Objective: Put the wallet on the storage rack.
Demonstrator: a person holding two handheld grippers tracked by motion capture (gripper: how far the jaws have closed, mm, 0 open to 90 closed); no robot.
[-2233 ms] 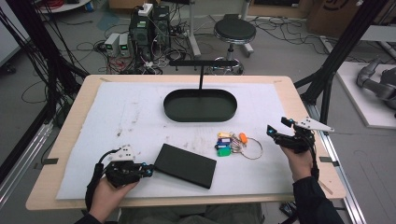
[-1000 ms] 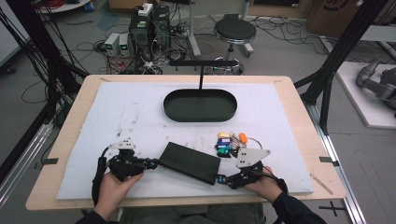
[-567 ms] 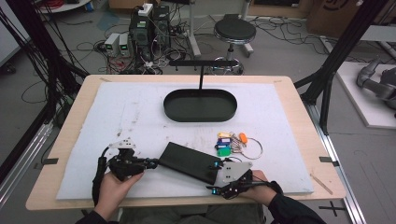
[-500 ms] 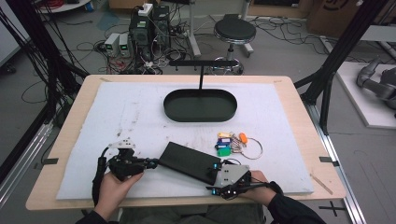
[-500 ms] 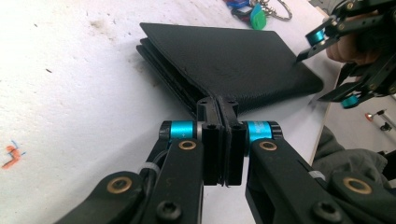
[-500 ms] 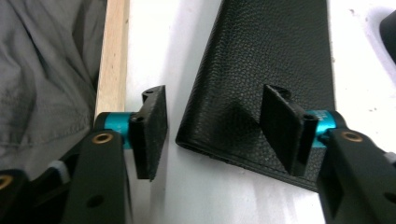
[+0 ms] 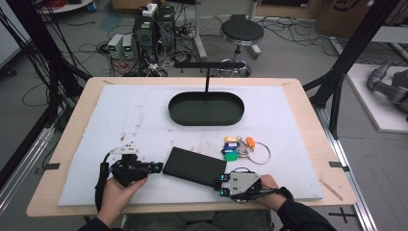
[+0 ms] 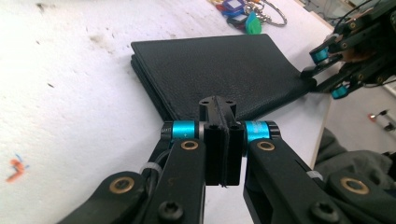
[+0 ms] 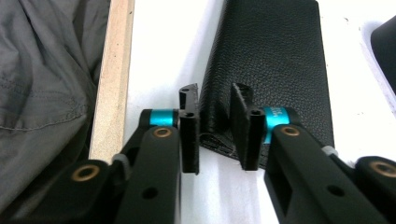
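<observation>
The white mat (image 7: pixel 144 120) covers most of the wooden table (image 7: pixel 308 106), and the black oval tray (image 7: pixel 206 108) sits in the upper middle of the high view. Below it, in the lower middle of that frame, lies the black leather wallet (image 7: pixel 194 166), flat and folded shut, with its right end near the mat's front edge. A bunch of keys with coloured tags (image 7: pixel 239 147) lies just to the upper right of it, apart from it.

The right gripper (image 9: pixel 215 123) stands parted, its jaws to either side of the wallet's corner and not yet pressed on it. The left gripper (image 8: pixel 219 135) is clenched shut on nothing, its tip just short of the wallet's other end.

The main risk seems to be a thin bite: in the right gripper view only the corner lies between the jaws, so closing there may catch just one leaf and let the wallet fall open or swing when lifted. Pushing in deeper could slide the wallet on the mat toward the left gripper. The keys look far enough off to stay clear.
</observation>
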